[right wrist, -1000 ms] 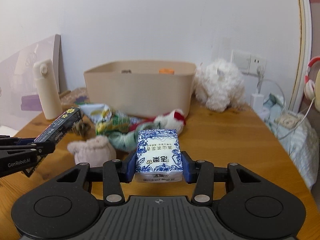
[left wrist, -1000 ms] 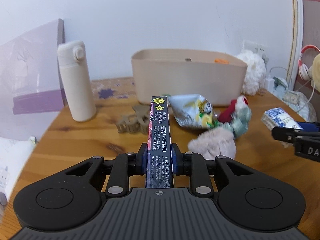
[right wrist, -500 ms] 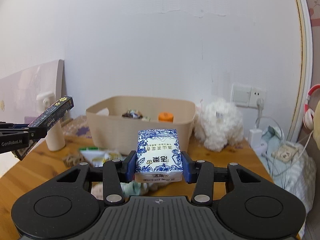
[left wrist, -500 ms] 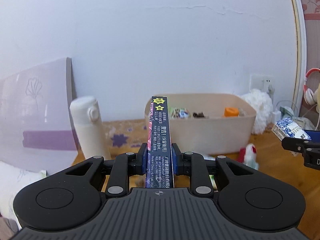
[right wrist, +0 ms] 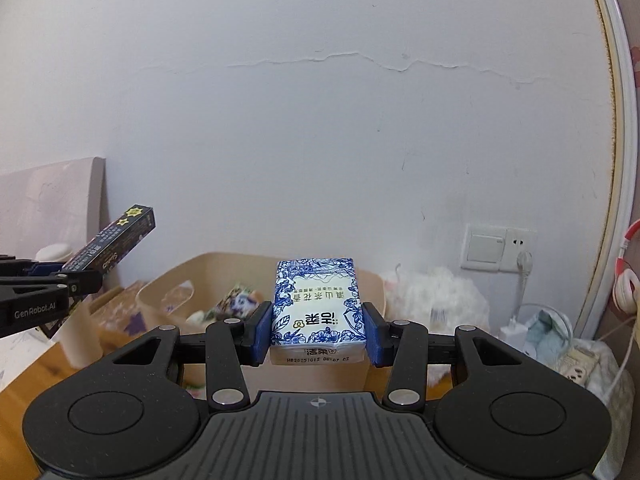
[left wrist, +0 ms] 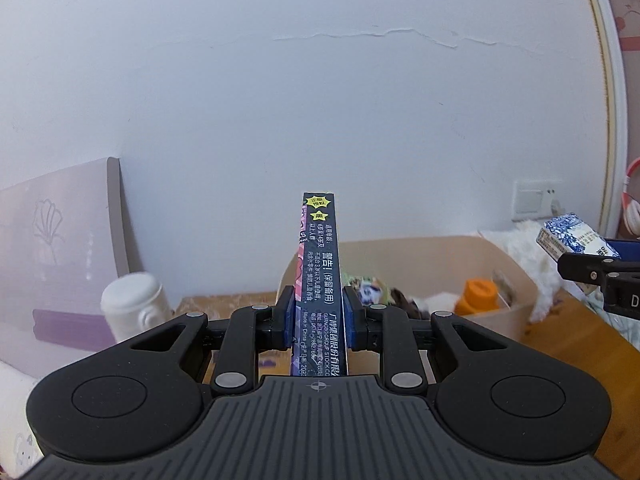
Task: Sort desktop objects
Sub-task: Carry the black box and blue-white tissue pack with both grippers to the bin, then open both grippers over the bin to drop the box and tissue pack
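My left gripper [left wrist: 319, 320] is shut on a long dark card box [left wrist: 321, 280] with yellow stars, held edge-up in front of the beige storage bin [left wrist: 516, 304]. The card box also shows in the right wrist view [right wrist: 114, 246]. My right gripper [right wrist: 318, 334] is shut on a blue-and-white tissue pack [right wrist: 316, 308], held above the near rim of the bin [right wrist: 160, 292]. The pack shows in the left wrist view [left wrist: 576, 236] at the right. An orange-capped bottle [left wrist: 478, 296] and small packets lie in the bin.
A cream thermos [left wrist: 134, 304] and a purple-white board [left wrist: 52, 240] stand at the left. A white plush toy [right wrist: 436, 300] sits right of the bin, under a wall socket [right wrist: 500, 250]. Cables and a power strip [right wrist: 576, 364] lie at the far right.
Both grippers have risen from table level and moved forward to the bin with their loads. The table items have dropped out of view.
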`<state>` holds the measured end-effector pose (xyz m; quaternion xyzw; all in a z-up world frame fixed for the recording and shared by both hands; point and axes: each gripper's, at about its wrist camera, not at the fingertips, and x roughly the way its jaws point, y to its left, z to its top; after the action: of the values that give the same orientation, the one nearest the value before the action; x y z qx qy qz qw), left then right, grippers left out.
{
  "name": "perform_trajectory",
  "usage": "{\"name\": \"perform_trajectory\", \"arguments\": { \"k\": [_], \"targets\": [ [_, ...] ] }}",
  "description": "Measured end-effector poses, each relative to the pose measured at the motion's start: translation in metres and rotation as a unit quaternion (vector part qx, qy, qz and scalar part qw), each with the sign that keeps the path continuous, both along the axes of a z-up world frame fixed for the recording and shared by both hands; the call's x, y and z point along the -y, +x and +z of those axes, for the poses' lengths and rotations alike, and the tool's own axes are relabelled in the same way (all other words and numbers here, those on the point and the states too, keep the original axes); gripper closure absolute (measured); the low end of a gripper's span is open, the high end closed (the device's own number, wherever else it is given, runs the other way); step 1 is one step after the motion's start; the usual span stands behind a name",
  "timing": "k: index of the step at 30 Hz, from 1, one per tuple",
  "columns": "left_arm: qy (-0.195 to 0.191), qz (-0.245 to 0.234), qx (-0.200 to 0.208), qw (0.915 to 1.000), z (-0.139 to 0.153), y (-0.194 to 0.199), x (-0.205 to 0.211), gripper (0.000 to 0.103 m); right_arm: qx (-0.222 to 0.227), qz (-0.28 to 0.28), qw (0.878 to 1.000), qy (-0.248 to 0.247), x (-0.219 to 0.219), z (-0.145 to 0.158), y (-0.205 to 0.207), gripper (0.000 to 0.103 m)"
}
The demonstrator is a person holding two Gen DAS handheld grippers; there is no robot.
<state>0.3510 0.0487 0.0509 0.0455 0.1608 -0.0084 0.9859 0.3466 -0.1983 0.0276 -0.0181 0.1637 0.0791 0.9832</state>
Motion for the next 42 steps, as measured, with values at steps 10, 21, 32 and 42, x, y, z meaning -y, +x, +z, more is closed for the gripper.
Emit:
{"name": "perform_trajectory", "arguments": {
  "k": [10, 21, 32, 42],
  "targets": [
    [0.029, 0.002, -0.017, 0.9994, -0.008, 0.075, 0.026, 0.079, -0.029, -0.009, 1.000, -0.002, 0.006, -0.007, 0.072, 0.060],
    [0.016, 0.004, -0.096, 0.9953, -0.036, 0.146, 0.036, 0.079, -0.074, -0.016, 0.997, -0.031, -0.007, -0.031, 0.137, 0.060],
    [0.044, 0.004, -0.128, 0.9908, -0.058, 0.169, 0.035, 0.058, -0.107, -0.010, 0.993, -0.057, -0.036, -0.053, 0.162, 0.049],
    [0.040, 0.014, -0.098, 0.9943, -0.046, 0.141, 0.030, 0.019, -0.094, -0.012, 0.995, -0.041, -0.033, -0.050, 0.152, 0.004]
  ]
}}
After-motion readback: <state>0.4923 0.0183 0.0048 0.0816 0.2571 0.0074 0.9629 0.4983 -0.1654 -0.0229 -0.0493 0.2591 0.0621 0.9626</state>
